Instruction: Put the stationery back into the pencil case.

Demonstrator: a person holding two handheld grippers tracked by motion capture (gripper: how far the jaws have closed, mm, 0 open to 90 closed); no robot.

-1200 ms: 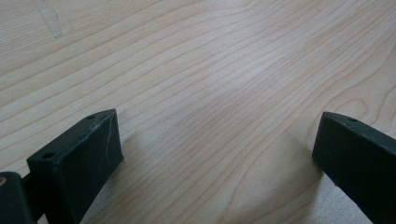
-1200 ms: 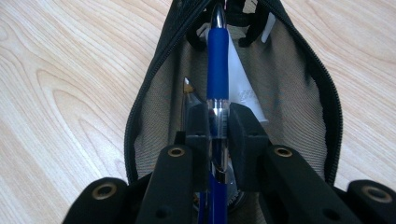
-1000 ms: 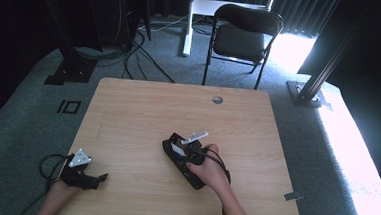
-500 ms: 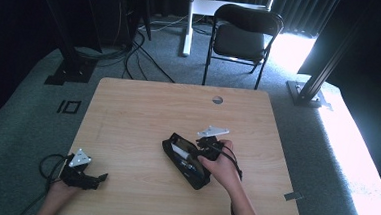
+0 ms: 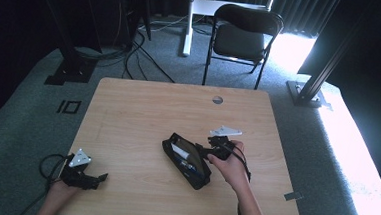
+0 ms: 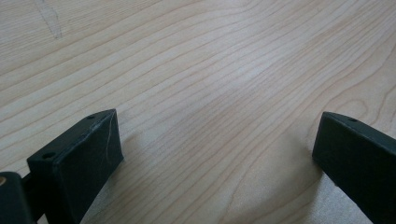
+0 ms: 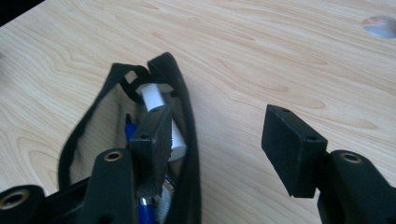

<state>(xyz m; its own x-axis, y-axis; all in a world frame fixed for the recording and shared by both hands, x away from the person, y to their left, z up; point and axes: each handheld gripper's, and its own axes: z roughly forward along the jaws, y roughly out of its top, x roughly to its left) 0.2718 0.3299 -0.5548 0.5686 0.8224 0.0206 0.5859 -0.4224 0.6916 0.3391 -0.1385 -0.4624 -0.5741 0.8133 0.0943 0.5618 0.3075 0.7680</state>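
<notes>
A black pencil pouch (image 5: 194,172) lies open at the table's middle, its length running diagonally. Inside it are a white tube (image 7: 155,99) and a blue pen (image 7: 130,130). My right gripper (image 5: 202,149) hovers just right of the pouch (image 7: 84,135) and points toward it. Its jaws have just been opening. In the right gripper view (image 7: 217,121) one jaw stands over the pouch's mouth and the other over bare wood, and the pads press on nothing. My left gripper (image 5: 97,178) rests at the table's front left corner, open over bare wood (image 6: 217,140).
A round cable hole (image 5: 217,99) sits near the wooden table's (image 5: 128,113) far edge. Behind the table stand a black folding chair (image 5: 243,35) and a white desk leg (image 5: 187,22). Cables trail over the grey carpet at the left.
My right gripper has drawn back to the right from over the pouch, and its jaws have spread apart. The left gripper has stayed where it was.
</notes>
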